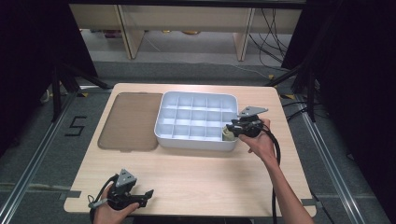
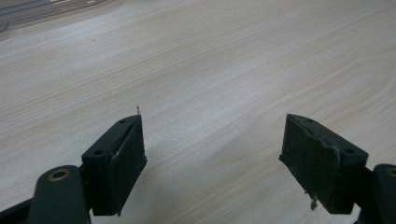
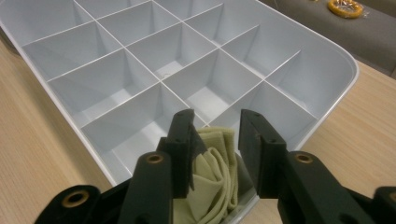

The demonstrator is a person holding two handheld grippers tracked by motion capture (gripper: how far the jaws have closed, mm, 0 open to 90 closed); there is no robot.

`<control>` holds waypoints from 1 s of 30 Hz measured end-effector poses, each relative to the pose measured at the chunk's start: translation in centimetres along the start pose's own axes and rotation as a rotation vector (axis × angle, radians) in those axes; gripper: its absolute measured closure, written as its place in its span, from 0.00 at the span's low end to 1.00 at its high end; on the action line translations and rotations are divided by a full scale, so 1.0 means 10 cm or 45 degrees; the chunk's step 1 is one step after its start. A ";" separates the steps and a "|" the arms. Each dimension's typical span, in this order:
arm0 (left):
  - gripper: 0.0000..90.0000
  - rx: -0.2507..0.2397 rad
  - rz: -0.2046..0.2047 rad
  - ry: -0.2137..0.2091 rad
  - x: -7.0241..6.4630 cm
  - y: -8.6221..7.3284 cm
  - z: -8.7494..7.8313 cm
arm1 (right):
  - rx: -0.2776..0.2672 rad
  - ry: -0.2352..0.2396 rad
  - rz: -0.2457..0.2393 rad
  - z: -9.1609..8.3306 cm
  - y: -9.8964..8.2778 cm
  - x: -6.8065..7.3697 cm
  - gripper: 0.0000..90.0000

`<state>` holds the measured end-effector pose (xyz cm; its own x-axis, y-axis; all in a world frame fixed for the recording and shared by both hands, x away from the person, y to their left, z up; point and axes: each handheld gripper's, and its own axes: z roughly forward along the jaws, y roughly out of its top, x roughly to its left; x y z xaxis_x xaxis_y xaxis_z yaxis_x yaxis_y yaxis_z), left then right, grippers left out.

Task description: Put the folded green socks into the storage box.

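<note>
A white tray [image 1: 196,142] with several square compartments sits on the far middle of the wooden table. My right gripper [image 1: 229,129] reaches over its near right corner, shut on a folded pale yellow-green cloth [image 1: 228,135]. In the right gripper view the cloth [image 3: 212,172] bunches between the two jaws of the right gripper [image 3: 215,122] and hangs in the corner compartment of the tray [image 3: 345,70]. My left gripper [image 1: 148,195] rests low at the table's near left edge. In its own view the left gripper [image 2: 212,135] stands open, with bare wood between the jaws.
A flat brownish translucent lid [image 1: 128,121] lies on the table just left of the tray. Dark stands and cables flank the table on both sides. A taped "5" [image 1: 74,126] marks the floor at the left.
</note>
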<state>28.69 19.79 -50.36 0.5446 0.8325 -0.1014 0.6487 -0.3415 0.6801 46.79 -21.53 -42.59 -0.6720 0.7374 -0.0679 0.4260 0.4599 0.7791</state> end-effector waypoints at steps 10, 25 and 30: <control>0.23 -0.010 0.001 0.005 0.00 0.00 0.00 | -0.052 -0.001 0.051 -0.05 0.02 0.03 0.54; 0.23 -0.006 0.001 -0.007 0.00 0.00 -0.01 | -0.073 0.040 0.054 -0.13 0.02 0.15 0.50; 0.23 -0.019 -0.004 0.003 -0.01 0.00 -0.01 | -0.094 0.046 0.036 -0.15 0.02 0.20 0.48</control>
<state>28.60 19.75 -50.32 0.5412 0.8347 -0.1018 0.6423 -0.3321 0.6908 44.58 -20.71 -41.65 -0.6823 0.7307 -0.0237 0.4003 0.4005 0.8243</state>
